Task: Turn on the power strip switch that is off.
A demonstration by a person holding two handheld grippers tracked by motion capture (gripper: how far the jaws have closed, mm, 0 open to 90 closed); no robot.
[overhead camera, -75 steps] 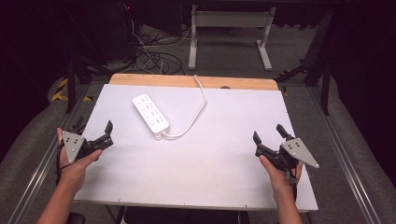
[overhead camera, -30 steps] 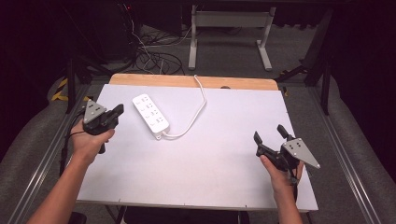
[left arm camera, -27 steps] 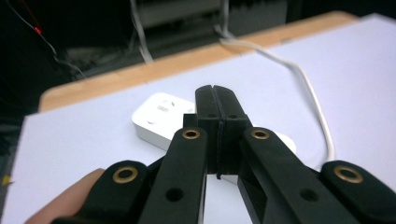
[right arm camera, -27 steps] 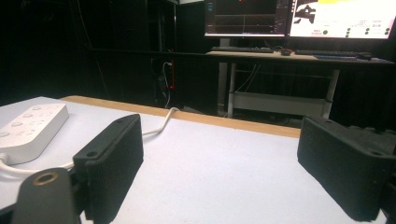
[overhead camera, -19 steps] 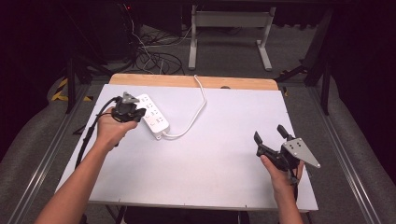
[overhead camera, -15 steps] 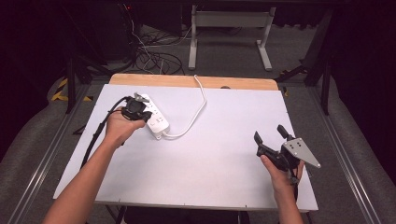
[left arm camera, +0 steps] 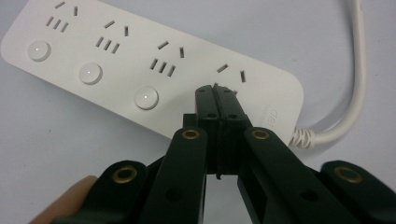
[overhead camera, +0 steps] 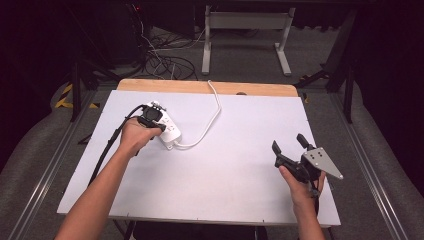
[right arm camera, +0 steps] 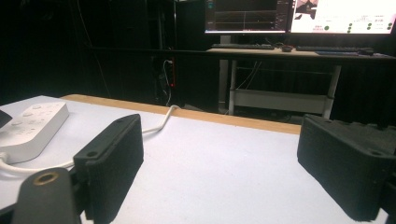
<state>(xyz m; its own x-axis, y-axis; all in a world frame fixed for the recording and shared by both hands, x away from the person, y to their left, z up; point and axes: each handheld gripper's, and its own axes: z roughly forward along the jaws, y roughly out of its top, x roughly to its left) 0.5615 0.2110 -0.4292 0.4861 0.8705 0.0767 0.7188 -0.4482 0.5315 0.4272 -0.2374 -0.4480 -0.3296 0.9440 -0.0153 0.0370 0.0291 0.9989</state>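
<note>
A white power strip [left arm camera: 154, 60] with several sockets and round white buttons lies on the white table [overhead camera: 225, 165] at the left rear; in the high view the power strip [overhead camera: 169, 131] is partly under my left hand. My left gripper [left arm camera: 216, 91] is shut with nothing in it, its joined tips pressed on the strip's end nearest the cord, where a button would be; in the high view the left gripper [overhead camera: 152, 116] sits above the strip. My right gripper [overhead camera: 290, 145] is held open near the table's right front, its jaws wide apart and empty.
The strip's white cord [overhead camera: 212, 112] loops over the table's wooden back edge [overhead camera: 205, 87]. Behind the table stand a desk frame [overhead camera: 245, 30] and floor cables [overhead camera: 165, 55]. In the right gripper view, monitors [right arm camera: 299, 14] glow on a far desk.
My left hand has swung from the table's left front up to the power strip, shut its gripper and brought the tips down on the strip. The right gripper has stayed put.
</note>
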